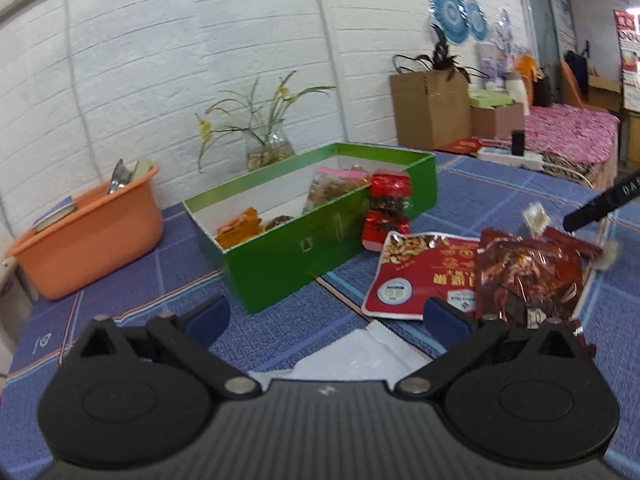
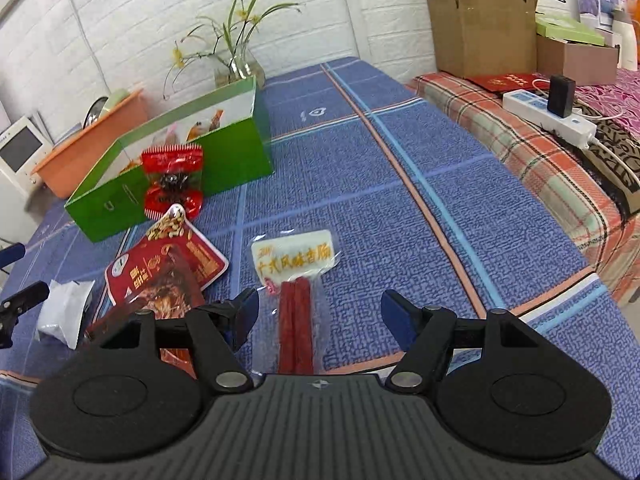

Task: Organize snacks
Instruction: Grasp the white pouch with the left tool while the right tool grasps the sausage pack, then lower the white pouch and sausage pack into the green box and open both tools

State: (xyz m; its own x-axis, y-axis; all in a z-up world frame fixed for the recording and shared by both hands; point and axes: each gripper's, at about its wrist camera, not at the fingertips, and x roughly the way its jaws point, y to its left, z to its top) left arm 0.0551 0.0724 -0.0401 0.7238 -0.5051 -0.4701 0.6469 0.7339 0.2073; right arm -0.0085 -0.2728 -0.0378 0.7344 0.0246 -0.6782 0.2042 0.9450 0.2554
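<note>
A green box (image 1: 296, 248) (image 2: 224, 152) stands on the blue cloth with several snacks inside. A small red packet (image 1: 388, 208) (image 2: 173, 184) leans against its front wall. A red nut pouch (image 1: 424, 276) (image 2: 168, 264) and a dark red foil pack (image 1: 532, 276) lie beside it. A white packet (image 1: 360, 352) (image 2: 64, 312) lies under my left gripper (image 1: 326, 316), which is open and holds nothing. My right gripper (image 2: 318, 312) is open above a clear sausage pack (image 2: 296, 280), whose red sticks run between the fingers without touching them.
An orange tub (image 1: 92, 232) (image 2: 100, 136) sits left of the box, a glass vase with flowers (image 1: 268, 144) (image 2: 240, 64) behind it. Cardboard boxes (image 2: 480, 20), a power strip (image 2: 548, 116) and a checked cloth (image 2: 540, 168) lie to the right.
</note>
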